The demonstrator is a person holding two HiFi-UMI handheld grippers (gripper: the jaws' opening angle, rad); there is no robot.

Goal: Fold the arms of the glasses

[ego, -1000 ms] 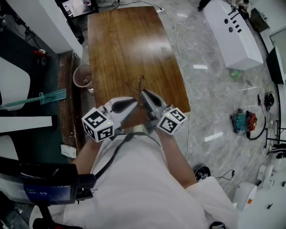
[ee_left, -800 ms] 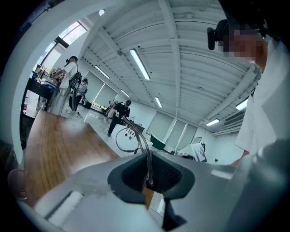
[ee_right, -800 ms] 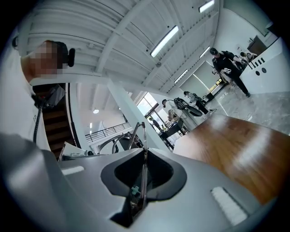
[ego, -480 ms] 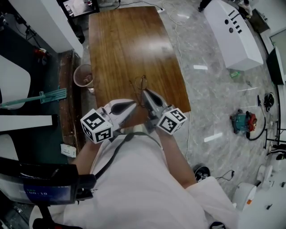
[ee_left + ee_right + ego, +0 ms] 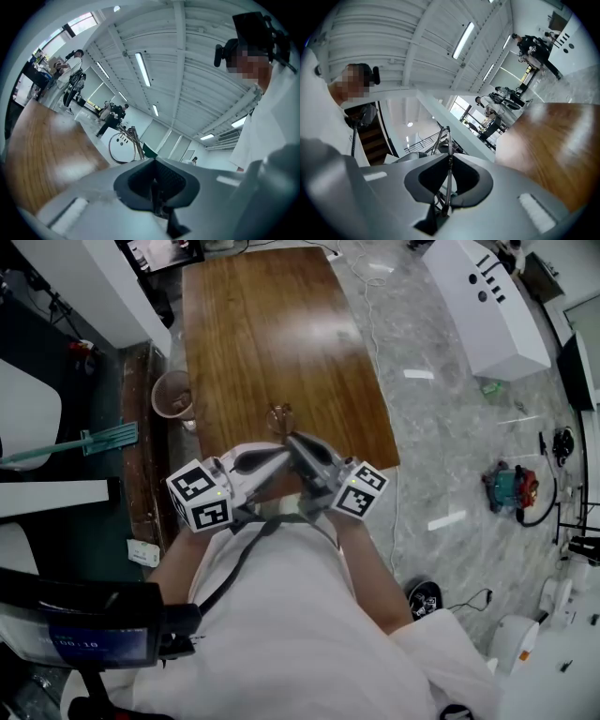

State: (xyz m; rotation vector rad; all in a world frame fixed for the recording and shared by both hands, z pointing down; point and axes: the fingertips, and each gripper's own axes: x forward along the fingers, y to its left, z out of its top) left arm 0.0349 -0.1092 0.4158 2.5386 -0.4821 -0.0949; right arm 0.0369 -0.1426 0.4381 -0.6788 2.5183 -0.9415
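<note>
The thin wire-framed glasses (image 5: 278, 416) hang in the air over the near end of the wooden table (image 5: 272, 324), just beyond both gripper tips. My right gripper (image 5: 291, 438) is shut on a thin wire part of the glasses (image 5: 449, 140), which runs up between its jaws (image 5: 450, 157). My left gripper (image 5: 281, 452) sits close beside it. Its jaws (image 5: 154, 161) have just been closing and now stand together. In the left gripper view the glasses (image 5: 134, 140) show past its tip, and I cannot make out any part pinched between the pads.
A pink bin (image 5: 172, 397) stands on the floor left of the table, with a teal broom (image 5: 103, 442) further left. Right of the table lie cables on the marble floor, a white cabinet (image 5: 487, 306) and a red-and-teal tool (image 5: 511, 491).
The glasses look more compact and have shifted slightly left. Both grippers have edged up and left, closer together. The left jaws have closed.
</note>
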